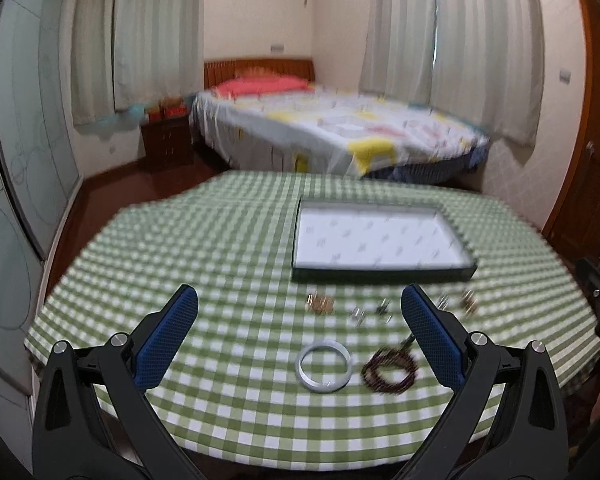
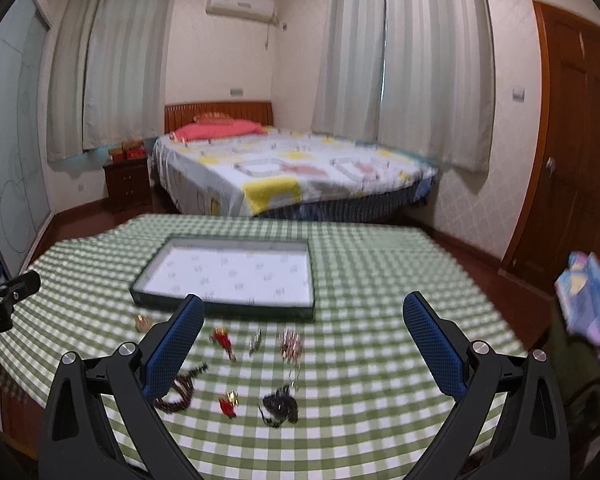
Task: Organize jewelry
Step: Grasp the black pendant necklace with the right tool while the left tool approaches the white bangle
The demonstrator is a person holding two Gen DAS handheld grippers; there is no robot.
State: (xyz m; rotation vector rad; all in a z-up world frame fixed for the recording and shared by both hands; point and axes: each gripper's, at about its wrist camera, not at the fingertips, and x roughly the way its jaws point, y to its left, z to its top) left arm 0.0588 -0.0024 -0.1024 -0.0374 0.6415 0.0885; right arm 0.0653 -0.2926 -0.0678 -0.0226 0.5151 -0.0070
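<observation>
A shallow dark tray (image 1: 380, 270) (image 2: 224, 308) with a white lining lies on the green checked table. In front of it, loose jewelry is scattered. In the left wrist view I see a white bangle (image 1: 324, 365), a dark beaded bracelet (image 1: 389, 370), a gold piece (image 1: 320, 304) and small silver pieces (image 1: 358, 315). In the right wrist view there are red ornaments (image 2: 222, 338) (image 2: 228, 405), a black piece (image 2: 280, 403), a gold-red cluster (image 2: 291, 343) and the beaded bracelet (image 2: 180, 394). My left gripper (image 1: 300, 300) and right gripper (image 2: 300, 308) both hover open above the jewelry, holding nothing.
The table's green checked cloth (image 1: 220, 240) hangs over rounded edges. Behind it stand a bed (image 2: 292, 172), a dark nightstand (image 2: 128, 184) and curtains. A wooden door (image 2: 572, 140) is at the right, with a colourful bag (image 2: 592, 300) nearby. Both views are motion-blurred.
</observation>
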